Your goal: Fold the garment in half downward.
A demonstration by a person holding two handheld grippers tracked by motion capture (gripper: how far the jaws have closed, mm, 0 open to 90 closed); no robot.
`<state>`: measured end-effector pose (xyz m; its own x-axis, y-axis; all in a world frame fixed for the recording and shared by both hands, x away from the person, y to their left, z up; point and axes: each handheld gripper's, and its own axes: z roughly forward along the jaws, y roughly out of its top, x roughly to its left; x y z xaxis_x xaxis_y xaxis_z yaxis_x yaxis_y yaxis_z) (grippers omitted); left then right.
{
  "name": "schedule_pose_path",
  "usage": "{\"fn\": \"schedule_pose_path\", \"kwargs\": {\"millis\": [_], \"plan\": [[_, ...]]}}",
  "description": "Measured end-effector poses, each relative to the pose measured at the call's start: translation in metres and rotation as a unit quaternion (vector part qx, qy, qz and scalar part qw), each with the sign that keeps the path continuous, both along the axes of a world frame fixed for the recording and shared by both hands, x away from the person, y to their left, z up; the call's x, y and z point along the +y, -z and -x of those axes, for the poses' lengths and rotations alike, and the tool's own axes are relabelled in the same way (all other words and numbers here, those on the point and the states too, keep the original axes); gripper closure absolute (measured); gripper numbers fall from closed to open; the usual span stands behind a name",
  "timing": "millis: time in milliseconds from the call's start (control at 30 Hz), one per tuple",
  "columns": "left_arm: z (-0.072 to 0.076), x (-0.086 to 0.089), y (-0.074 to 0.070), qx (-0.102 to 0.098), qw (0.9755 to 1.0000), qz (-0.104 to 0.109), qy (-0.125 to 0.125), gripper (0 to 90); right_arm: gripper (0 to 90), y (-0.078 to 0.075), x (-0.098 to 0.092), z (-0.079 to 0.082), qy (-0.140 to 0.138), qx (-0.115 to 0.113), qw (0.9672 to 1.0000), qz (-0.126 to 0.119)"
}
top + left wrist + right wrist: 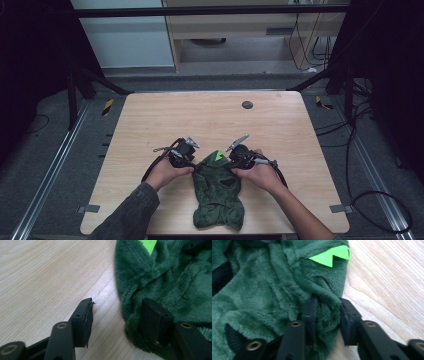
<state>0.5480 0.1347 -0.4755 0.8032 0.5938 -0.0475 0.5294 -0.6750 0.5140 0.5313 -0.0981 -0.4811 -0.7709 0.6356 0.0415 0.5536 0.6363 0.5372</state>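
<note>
The fuzzy green garment [218, 192] lies at the table's [150, 120] near edge; the right gripper [327, 312] pinches its edge, but the left gripper [116, 315] gapes half-wide, so one side could slip.

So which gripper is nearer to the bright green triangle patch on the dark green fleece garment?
Right. The right gripper pinches a fold just below the bright green triangle patch; the left gripper straddles the dark green fleece garment edge farther away.

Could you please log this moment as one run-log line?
right claw: pinching fold of green fleece garment | left claw: open at garment edge, one pad on fabric | table: garment lies flat
</note>
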Motion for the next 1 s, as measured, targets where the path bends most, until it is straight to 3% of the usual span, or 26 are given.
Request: {"fn": "schedule_pose_path", "kwargs": {"millis": [267,633,1000], "plan": [[0.0006,-0.0021,0.0014,0.008,0.9999,0.003,0.008,54.2,83.1,0.0002,0.0009,0.0007,-0.01,0.0,0.9999,0.0],[0.0022,-0.003,0.0021,0.026,0.9991,0.021,0.025,74.9,83.7,0.0003,-0.0007,-0.0005,-0.009,0.005,0.9999,-0.005],[0.0034,-0.0041,0.0023,0.026,0.9989,0.021,0.032,81.2,83.7,0.0005,-0.001,-0.0006,-0.01,0.006,0.9999,-0.007]]}}
